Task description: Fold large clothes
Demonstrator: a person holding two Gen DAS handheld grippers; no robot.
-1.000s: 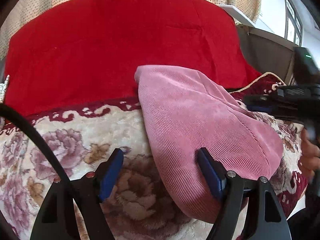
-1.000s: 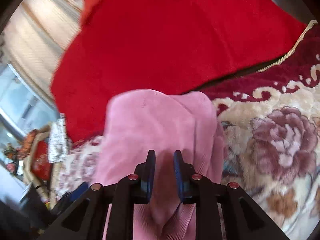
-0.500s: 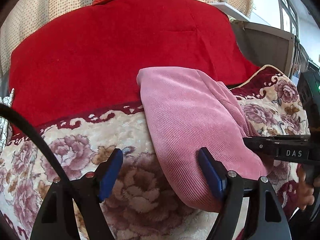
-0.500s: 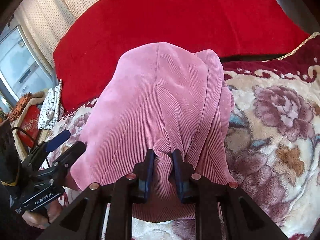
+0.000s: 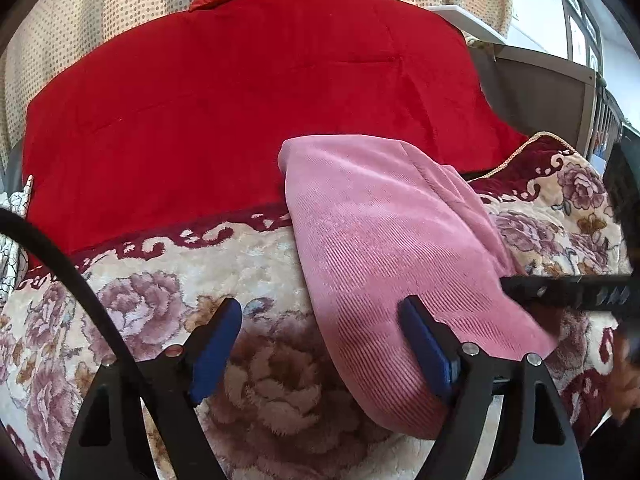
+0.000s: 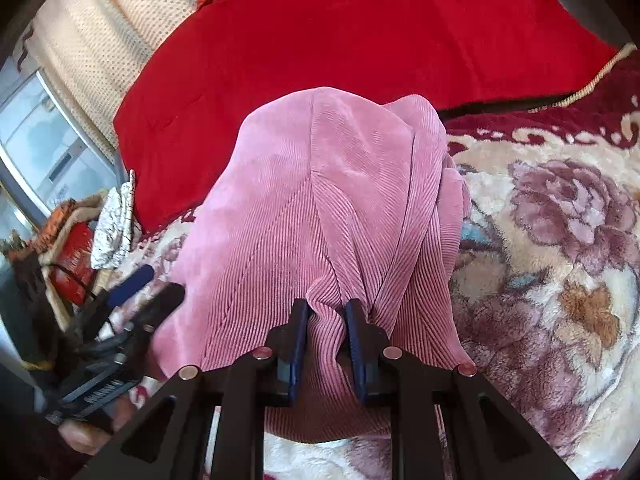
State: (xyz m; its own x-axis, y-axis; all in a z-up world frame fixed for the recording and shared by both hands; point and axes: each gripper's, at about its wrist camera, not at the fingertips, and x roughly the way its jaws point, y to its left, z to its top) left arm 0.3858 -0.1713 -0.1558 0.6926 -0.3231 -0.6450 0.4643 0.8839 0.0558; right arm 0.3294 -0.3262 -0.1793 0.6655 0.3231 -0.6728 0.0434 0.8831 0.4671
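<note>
A pink corduroy garment [image 5: 384,240] lies folded on the floral blanket [image 5: 168,280]. My left gripper [image 5: 320,320] is open over the garment's left edge, one finger on the blanket and one over the fabric. In the right wrist view the garment [image 6: 320,200] fills the middle. My right gripper [image 6: 326,312] is shut on a pinch of its near fabric. The right gripper also shows in the left wrist view [image 5: 568,286] at the garment's right side. The left gripper shows in the right wrist view [image 6: 136,284] at the garment's left side.
A large red quilt [image 5: 240,100] lies behind the garment against a dotted curtain [image 5: 80,20]. A grey headboard or cabinet [image 5: 540,92] stands at the right. In the right wrist view a basket with red items [image 6: 68,248] sits at the left beside the bed.
The right gripper has drawn the pink garment lower and toward the near edge, flattening it on the blanket. The left gripper stays open beside it.
</note>
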